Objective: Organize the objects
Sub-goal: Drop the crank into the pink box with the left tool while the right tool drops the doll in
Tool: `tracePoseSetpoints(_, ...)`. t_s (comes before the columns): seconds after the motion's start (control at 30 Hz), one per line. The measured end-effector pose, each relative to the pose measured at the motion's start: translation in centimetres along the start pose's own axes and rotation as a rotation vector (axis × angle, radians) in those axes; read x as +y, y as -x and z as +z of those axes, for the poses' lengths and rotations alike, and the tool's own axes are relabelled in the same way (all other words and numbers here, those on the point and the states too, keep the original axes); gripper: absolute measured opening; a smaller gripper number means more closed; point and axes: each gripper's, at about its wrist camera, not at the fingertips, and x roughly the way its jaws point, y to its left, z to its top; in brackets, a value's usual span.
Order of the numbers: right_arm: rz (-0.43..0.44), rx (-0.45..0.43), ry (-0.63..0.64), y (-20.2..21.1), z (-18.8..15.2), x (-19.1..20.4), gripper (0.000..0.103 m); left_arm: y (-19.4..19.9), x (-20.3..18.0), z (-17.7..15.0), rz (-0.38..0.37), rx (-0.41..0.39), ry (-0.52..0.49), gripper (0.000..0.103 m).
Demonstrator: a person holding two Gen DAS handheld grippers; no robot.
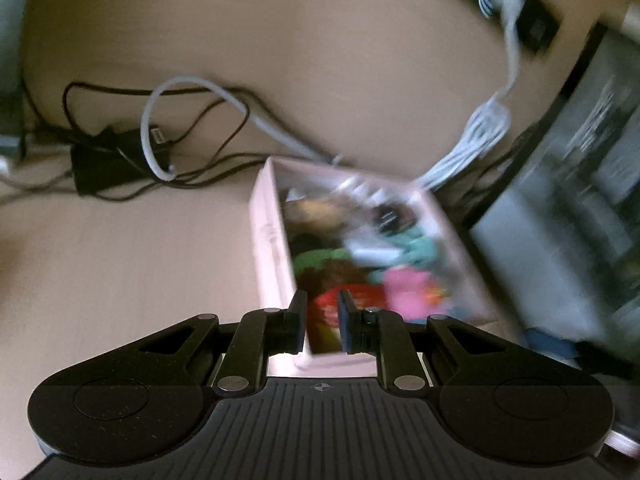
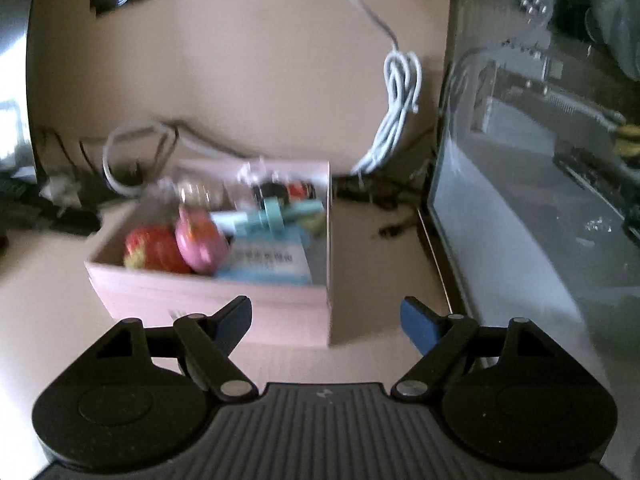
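Left gripper (image 1: 323, 322) angles down over the near corner of the pink box (image 1: 272, 240). Its fingers stand close together with only a narrow gap; the box's near wall shows in that gap, but blur prevents telling whether the pads clamp the wall. Right gripper (image 2: 326, 320) points down toward the near side of the same box (image 2: 224, 304), fingers wide apart, nothing between them; the left finger overlaps the box front in view, contact not determinable.

The box is open-topped, rectangular, pale pink, and sits on the beige tabletop (image 2: 260, 80) beside a glass-sided case (image 2: 520, 200).

Contents, blurred: a red round item (image 2: 156, 248), a pink round item (image 2: 200, 240), a teal item (image 2: 276, 212), and a light blue packet (image 2: 268, 264). Further small items at the back are not identifiable.

A coiled white cable (image 2: 396, 108) and black cables (image 1: 100, 152) lie behind the box.
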Motion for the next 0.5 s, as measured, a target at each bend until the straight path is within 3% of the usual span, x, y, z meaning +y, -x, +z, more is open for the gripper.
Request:
tracePoseSetpoints(0.07,-0.005,0.021,0.017,-0.7,-0.5,0.2,0.071,-1.4,0.0,0.0,0.096,0.037,-0.011,0.032)
tracePoseSetpoints(0.1,-0.006,0.029,0.029,-0.9,-0.6,0.4,0.068,-1.8,0.4,-0.2,0.120,0.051,0.007,0.048)
tracePoseSetpoints(0.23,-0.016,0.023,0.101,-2.0,-0.5,2.0,0.064,-1.5,2.5,-1.1,0.158,0.037,0.062,0.088)
tracePoseSetpoints(0.33,0.002,0.033,0.124,-3.0,0.0,3.4,0.063,-1.7,4.2,-1.0,0.179,0.032,0.098,0.098)
tracePoseSetpoints(0.5,-0.003,0.028,0.111,-4.7,2.0,4.4,0.062,-2.6,6.1,0.7,0.209,0.015,0.039,0.100)
